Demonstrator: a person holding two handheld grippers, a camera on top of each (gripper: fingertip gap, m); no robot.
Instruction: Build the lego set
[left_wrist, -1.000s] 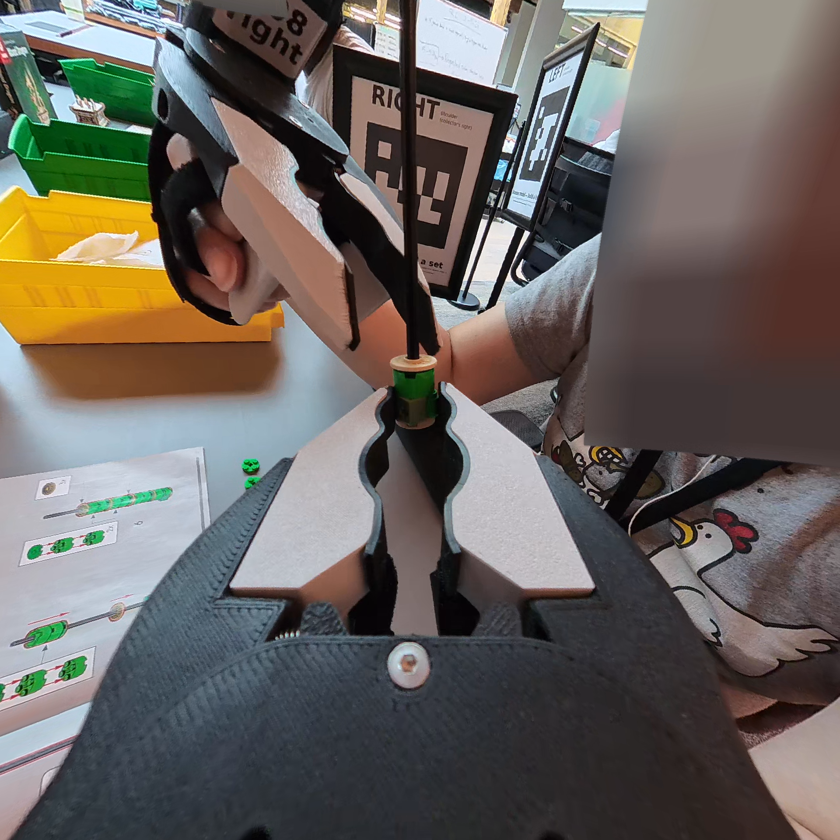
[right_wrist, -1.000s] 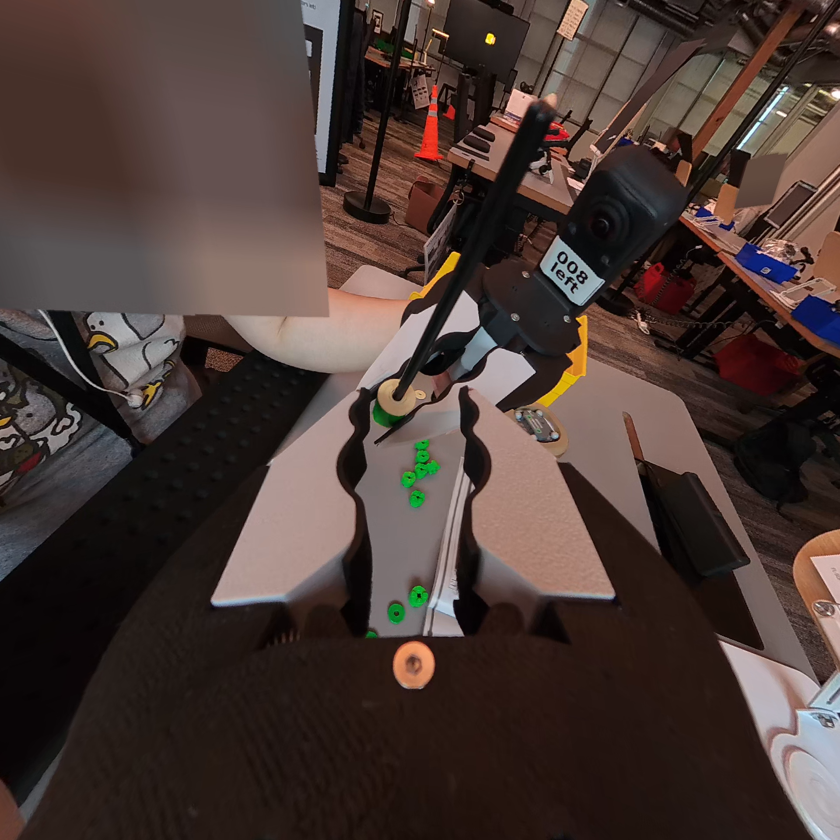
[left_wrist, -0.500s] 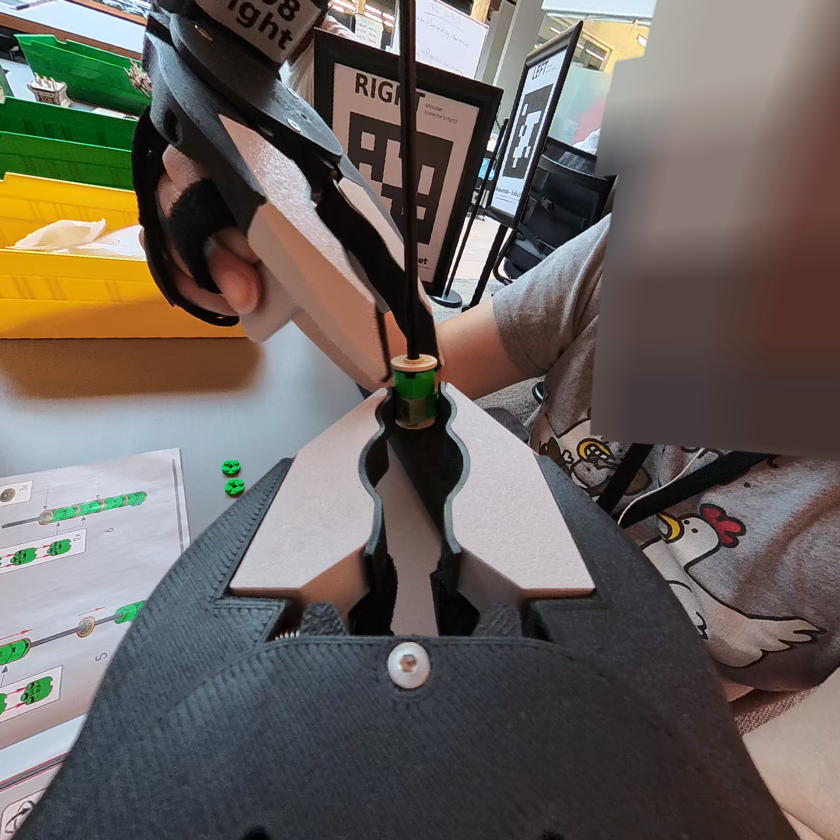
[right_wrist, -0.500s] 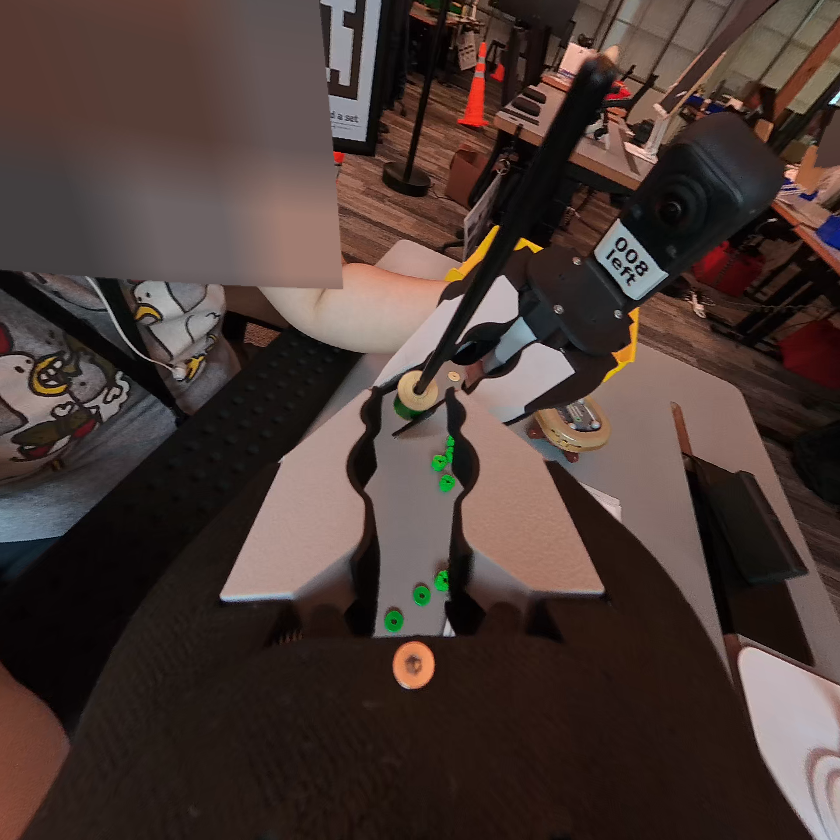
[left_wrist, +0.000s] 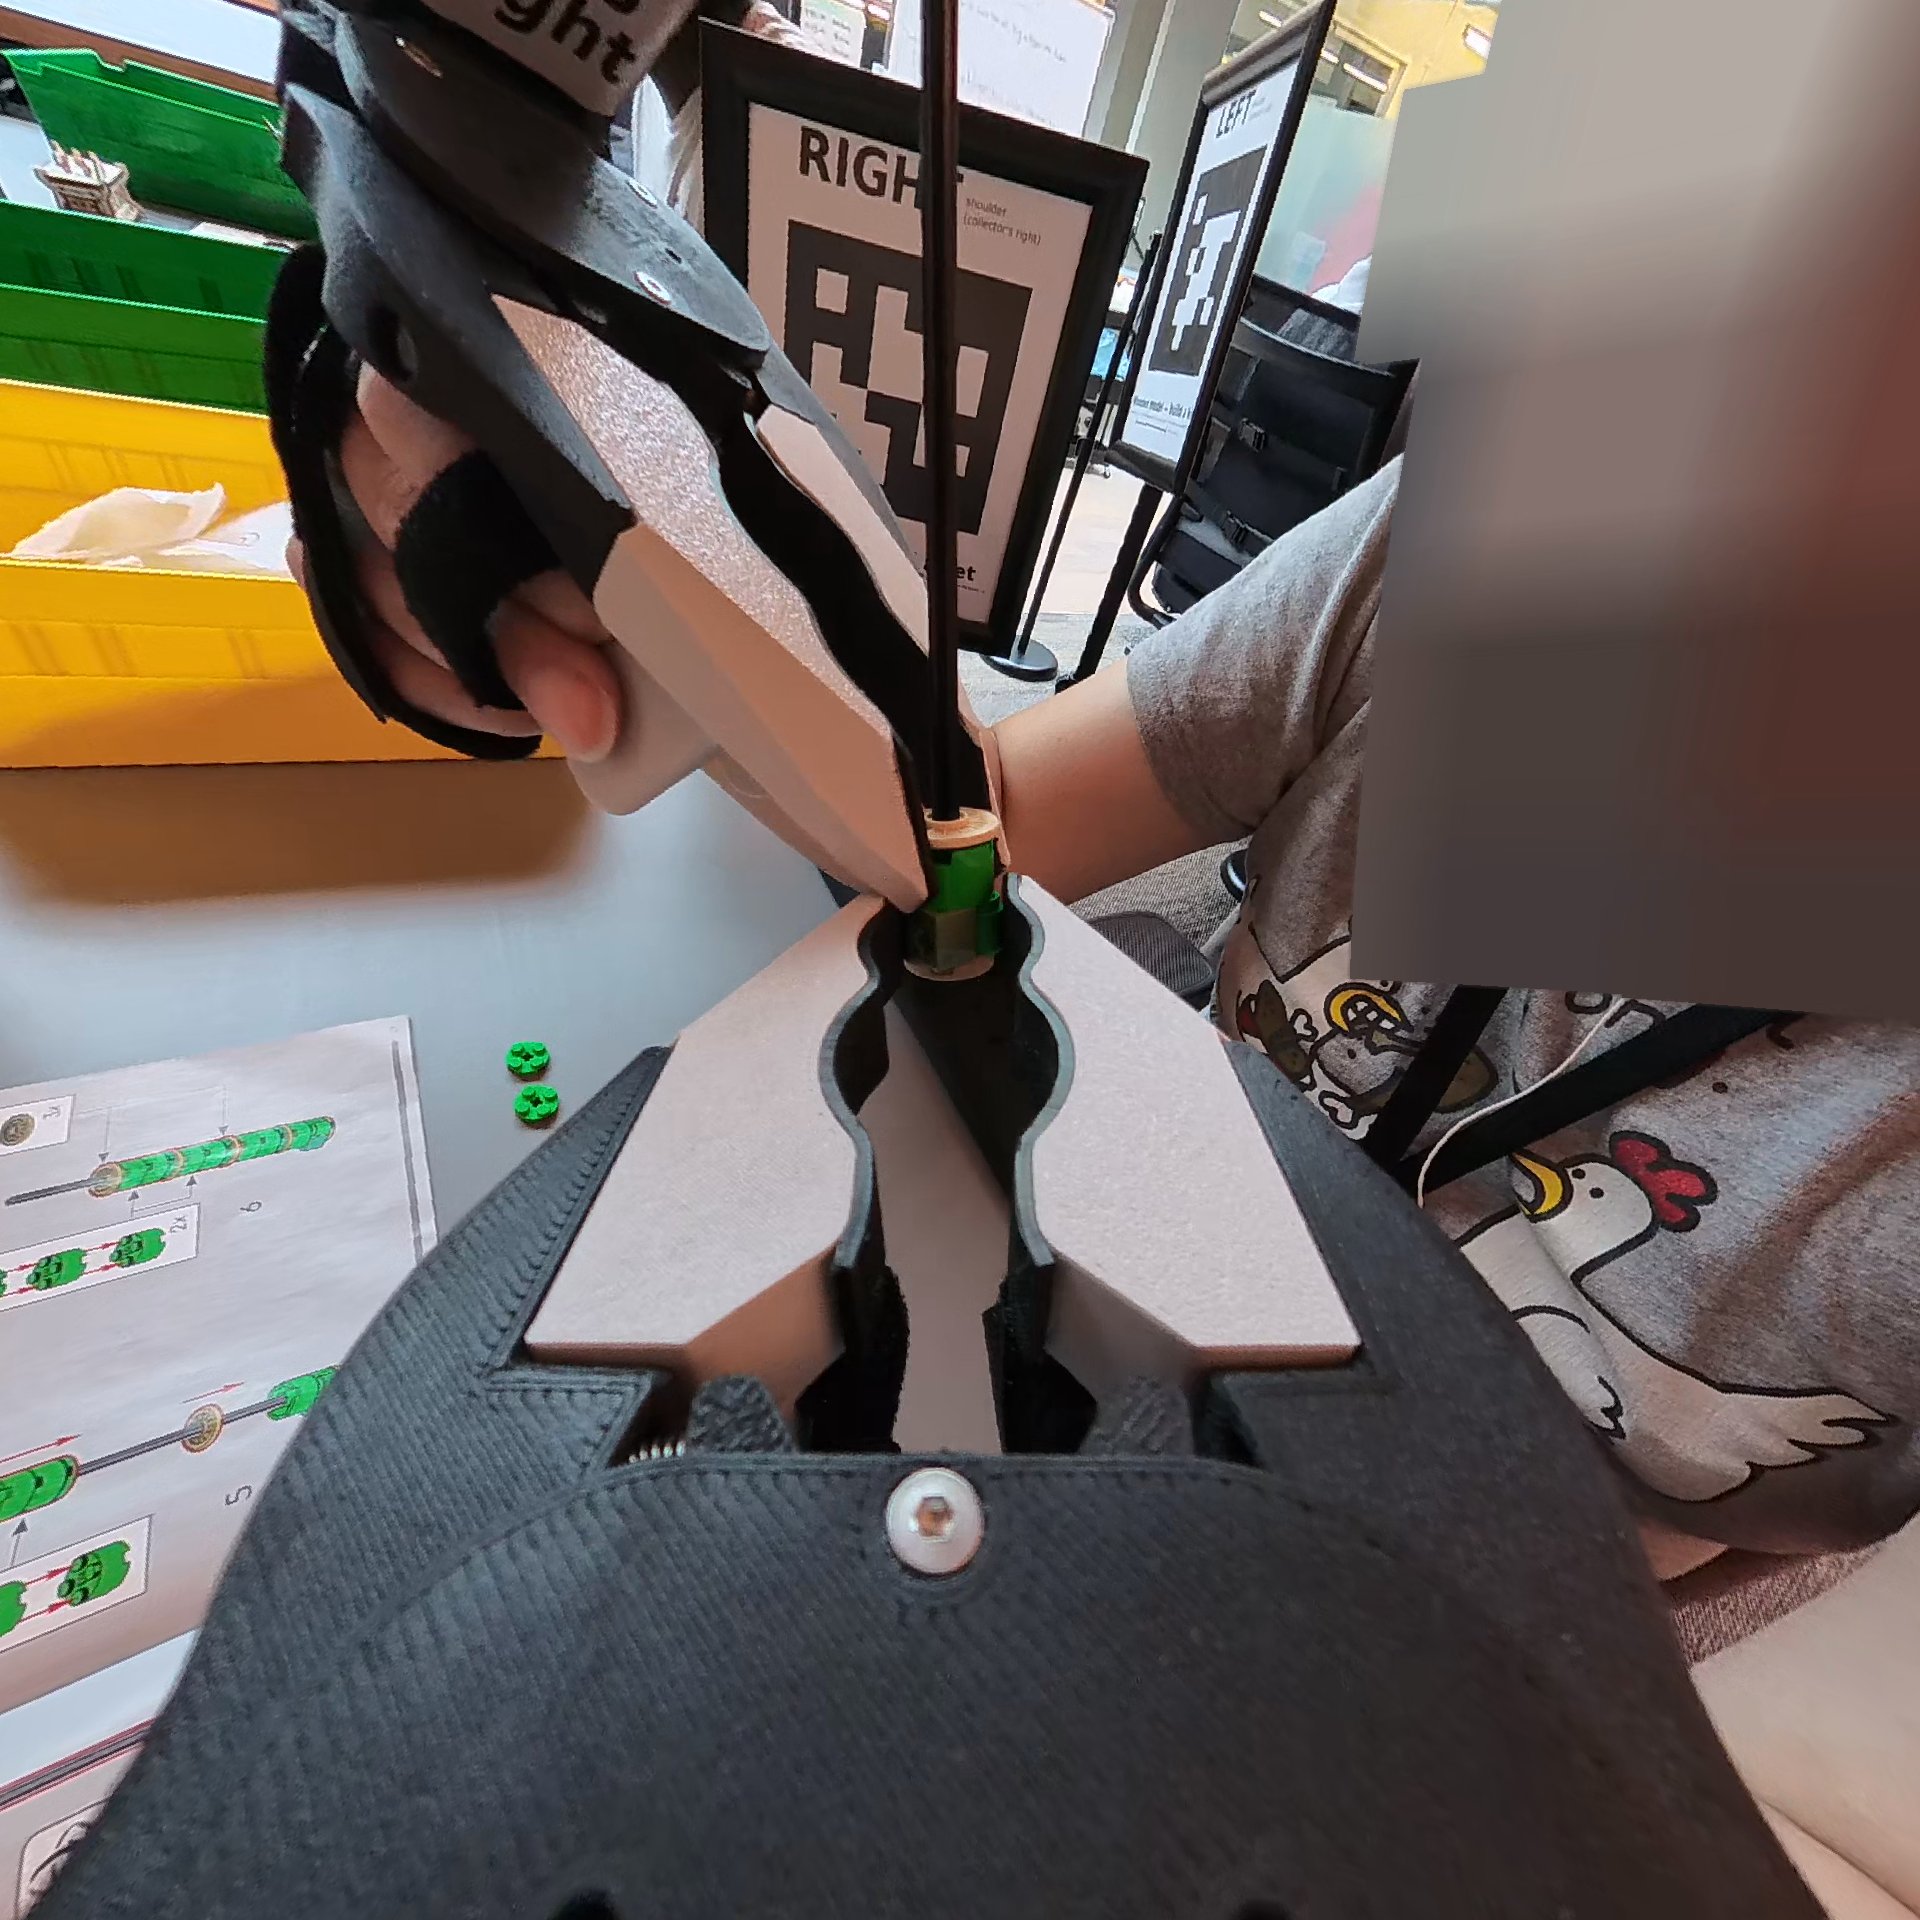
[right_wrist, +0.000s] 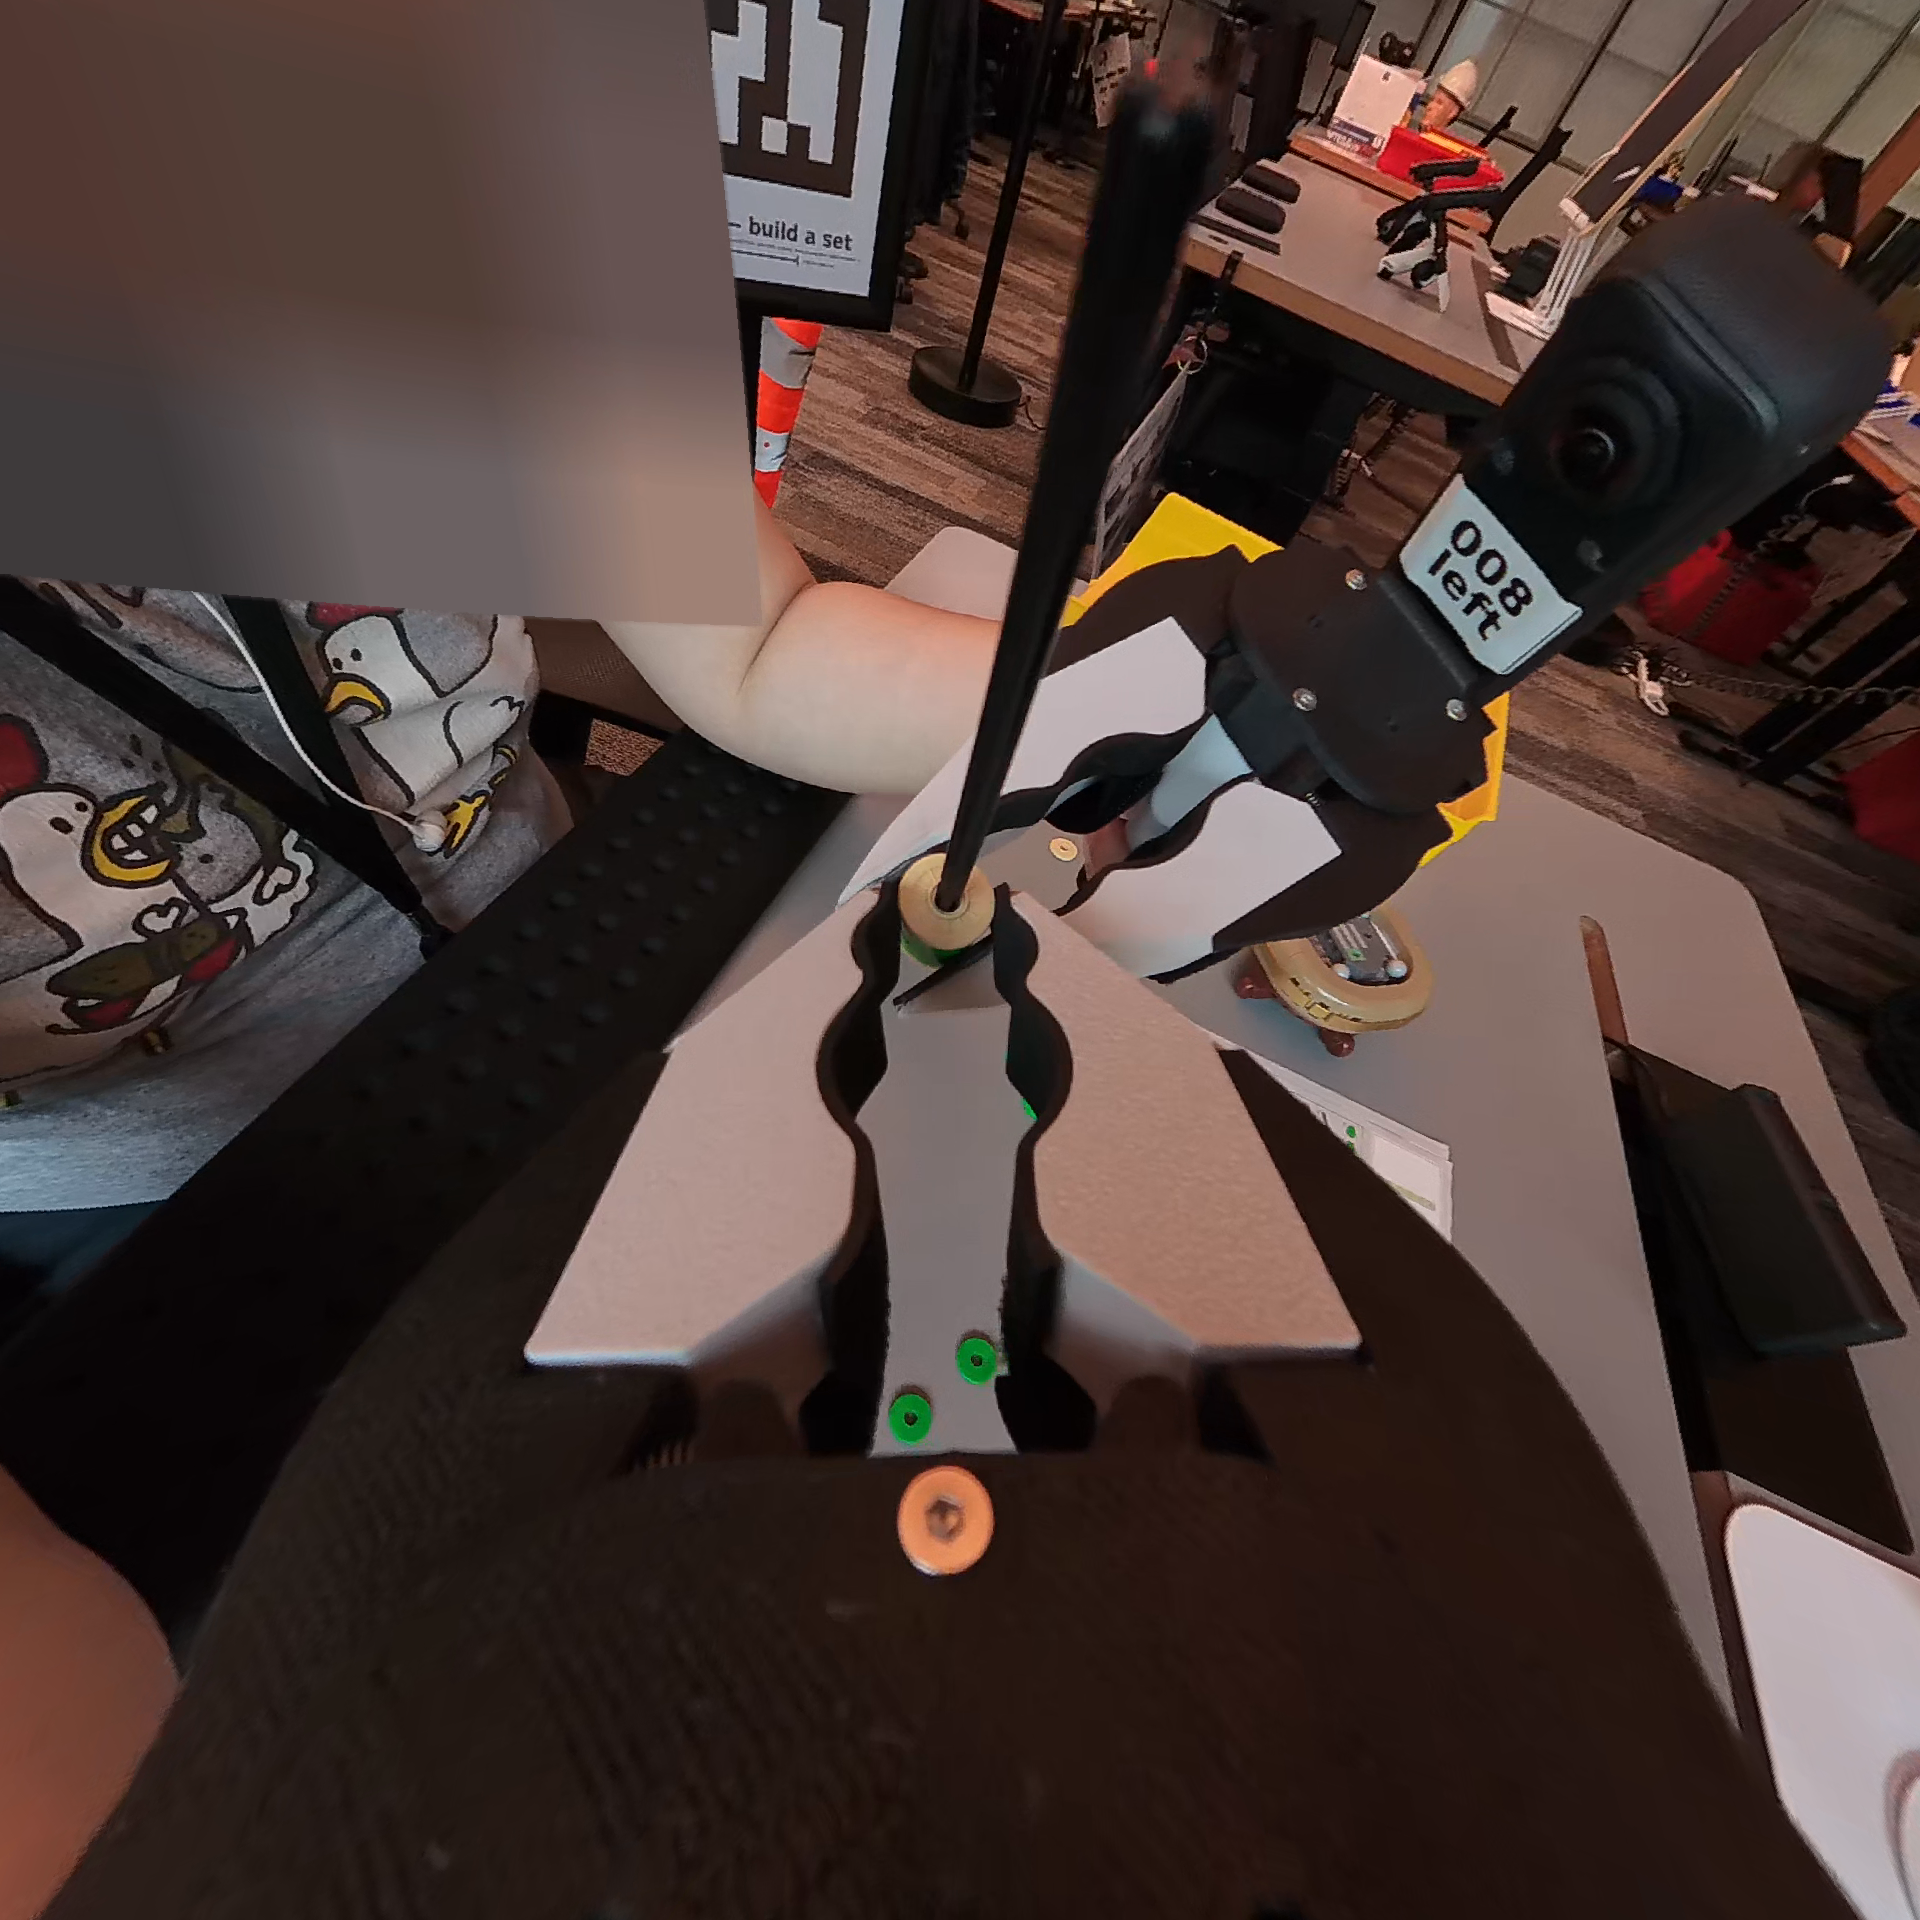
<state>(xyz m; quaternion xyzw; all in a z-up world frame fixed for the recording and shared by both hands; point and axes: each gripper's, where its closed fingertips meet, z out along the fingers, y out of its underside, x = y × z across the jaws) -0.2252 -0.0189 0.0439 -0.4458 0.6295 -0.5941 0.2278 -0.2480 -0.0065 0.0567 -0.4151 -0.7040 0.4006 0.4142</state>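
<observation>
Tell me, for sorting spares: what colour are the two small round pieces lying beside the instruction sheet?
Bright green round studs, clearest in the left wrist view.

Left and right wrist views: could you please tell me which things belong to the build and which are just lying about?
In use:
left gripper
right gripper
black rod
green and tan pieces on the rod
loose green pieces
instruction sheet

Lying about:
yellow bin
green bins
framed signs
orange cone

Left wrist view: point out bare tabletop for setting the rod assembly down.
Bare grey table lies between the yellow bin and the instruction sheet. Crowded: two loose green studs beside the sheet's corner, and both tongs meeting at the rod assembly.
</observation>
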